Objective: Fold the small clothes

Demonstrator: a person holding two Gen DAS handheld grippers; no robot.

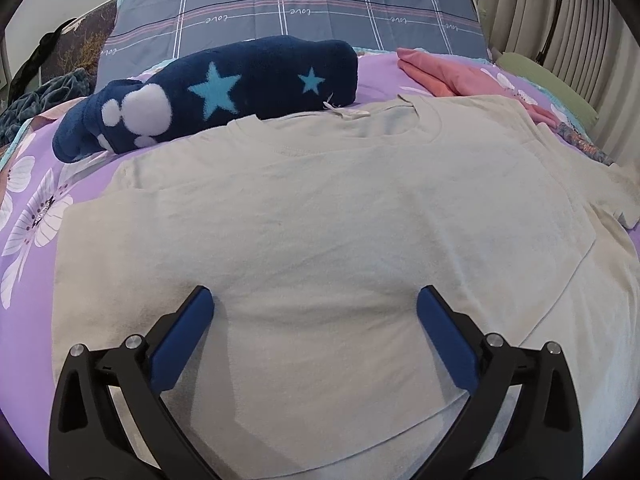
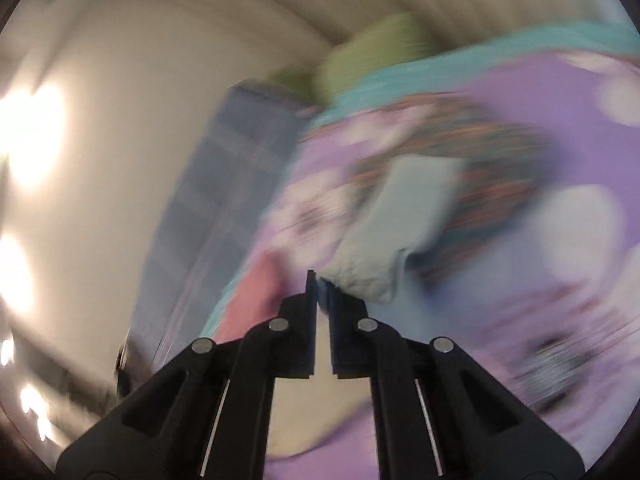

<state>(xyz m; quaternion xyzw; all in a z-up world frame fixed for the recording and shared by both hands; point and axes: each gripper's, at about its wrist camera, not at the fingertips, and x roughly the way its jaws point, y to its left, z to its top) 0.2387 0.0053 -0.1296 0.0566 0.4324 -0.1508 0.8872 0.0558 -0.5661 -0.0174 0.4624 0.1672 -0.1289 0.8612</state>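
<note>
A pale beige T-shirt (image 1: 320,216) lies flat on the purple flowered bedspread (image 1: 32,208), collar away from me, its left side folded inward. My left gripper (image 1: 316,300) hovers open over the shirt's lower middle, blue pads spread wide and holding nothing. In the blurred right wrist view, my right gripper (image 2: 322,280) is shut on a bunched end of the pale shirt (image 2: 392,232), probably its sleeve, lifted above the bedspread (image 2: 520,92).
A rolled navy fleece with blue stars (image 1: 216,96) lies just beyond the collar. A folded pink garment (image 1: 448,72) sits at the back right. A grey checked pillow (image 1: 300,8) and a green cushion (image 1: 552,88) are behind. Curtains hang at the right.
</note>
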